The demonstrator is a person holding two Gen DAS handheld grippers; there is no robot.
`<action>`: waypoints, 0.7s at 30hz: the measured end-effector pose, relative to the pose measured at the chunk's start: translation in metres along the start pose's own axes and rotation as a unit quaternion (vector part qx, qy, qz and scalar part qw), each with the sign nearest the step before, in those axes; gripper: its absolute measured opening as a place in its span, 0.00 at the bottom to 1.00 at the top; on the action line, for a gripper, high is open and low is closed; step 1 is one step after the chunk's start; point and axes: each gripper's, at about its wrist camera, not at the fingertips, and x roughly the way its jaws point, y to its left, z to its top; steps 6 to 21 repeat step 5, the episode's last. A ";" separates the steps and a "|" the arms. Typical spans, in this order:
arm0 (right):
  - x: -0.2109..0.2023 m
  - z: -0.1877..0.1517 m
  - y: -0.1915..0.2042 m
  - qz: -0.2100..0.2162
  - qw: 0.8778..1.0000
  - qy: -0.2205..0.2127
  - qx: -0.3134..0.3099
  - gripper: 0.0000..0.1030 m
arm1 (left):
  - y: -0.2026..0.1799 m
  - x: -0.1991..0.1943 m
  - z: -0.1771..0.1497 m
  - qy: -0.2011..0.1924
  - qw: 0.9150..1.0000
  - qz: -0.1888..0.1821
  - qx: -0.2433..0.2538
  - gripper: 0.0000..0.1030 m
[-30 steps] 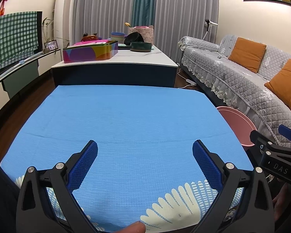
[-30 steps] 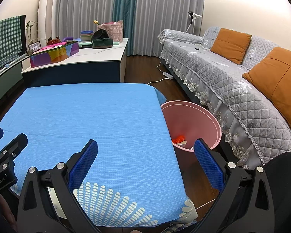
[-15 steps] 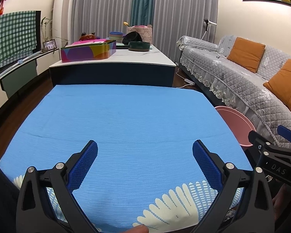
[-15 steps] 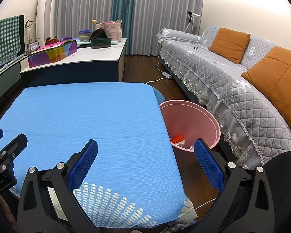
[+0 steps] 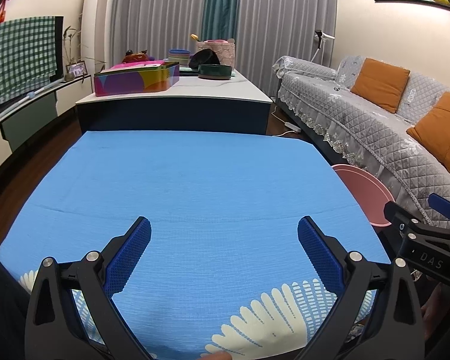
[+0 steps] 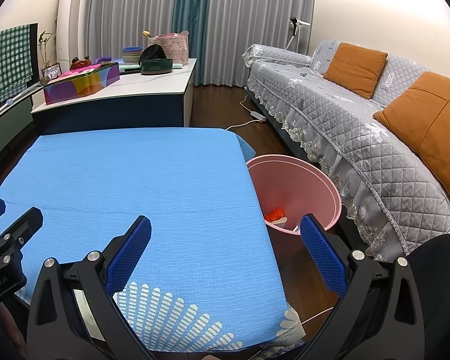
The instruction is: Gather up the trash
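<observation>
Left wrist view unchanged: left gripper (image 5: 224, 247) and right gripper (image 6: 225, 247) jaws stay wide, empty.

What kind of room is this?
Most likely a home living room: a quilted grey sofa with orange cushions, long curtains, and a low table under a blue cloth.

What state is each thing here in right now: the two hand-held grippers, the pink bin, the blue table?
Left hand-held gripper: open, holding nothing.
Right hand-held gripper: open, holding nothing.
Pink trash bin: upright on the floor beside the table, uncovered, with an orange-red scrap and pale bits at the bottom.
Blue tablecloth: spread flat over the table, no trash visible on it.
</observation>
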 end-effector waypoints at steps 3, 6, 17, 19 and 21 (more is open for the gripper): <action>0.000 0.000 0.000 0.000 1.000 0.000 0.000 0.95 | -0.001 -0.001 0.000 -0.001 1.000 0.001 0.002 0.92; 0.000 0.000 0.000 0.000 1.000 0.000 0.000 0.95 | -0.001 -0.001 0.000 0.000 1.000 0.000 0.002 0.92; 0.000 0.000 0.000 0.000 1.000 0.000 0.000 0.95 | -0.001 -0.001 0.000 0.000 1.000 0.000 0.002 0.92; 0.000 0.000 0.000 0.000 1.000 0.000 0.000 0.95 | -0.001 -0.001 0.000 0.000 1.000 0.000 0.002 0.92; 0.000 0.000 0.000 0.000 1.000 0.000 0.000 0.95 | -0.001 -0.001 0.000 0.000 1.000 0.000 0.002 0.92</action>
